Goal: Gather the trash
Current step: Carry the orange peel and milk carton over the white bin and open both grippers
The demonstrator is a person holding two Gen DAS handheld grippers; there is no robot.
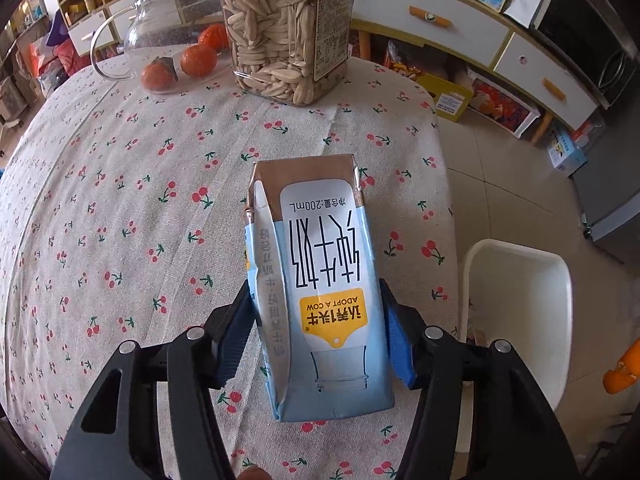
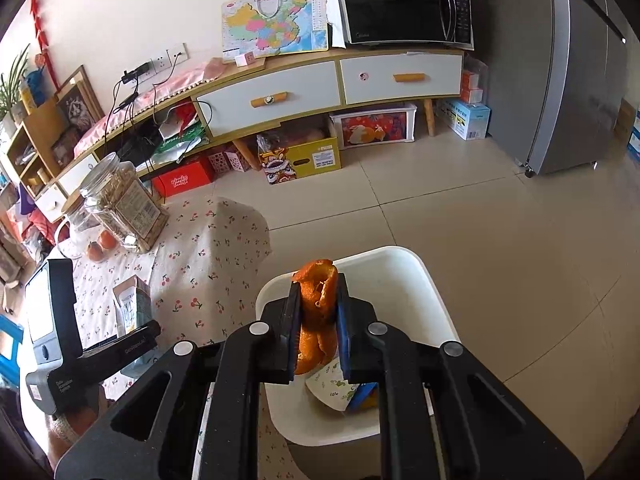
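Observation:
A pale blue and brown milk carton (image 1: 320, 280) lies on the cherry-print tablecloth (image 1: 120, 200). My left gripper (image 1: 318, 328) has its blue pads against both sides of the carton, shut on it. The carton also shows in the right wrist view (image 2: 132, 308), with the left gripper (image 2: 136, 340) beside it. My right gripper (image 2: 318, 312) is shut on a curled orange peel (image 2: 318, 300) and holds it above a white bin (image 2: 404, 276) that stands on the floor by the table. Paper scraps (image 2: 336, 388) lie in the bin. The bin also shows in the left wrist view (image 1: 520, 312).
A clear jar of seeds (image 1: 286, 32), a glass teapot (image 1: 160, 28) and three oranges (image 1: 198, 60) stand at the far edge of the table. A sideboard (image 2: 328, 84), boxes (image 2: 300, 160) and a fridge (image 2: 580, 72) line the tiled floor beyond.

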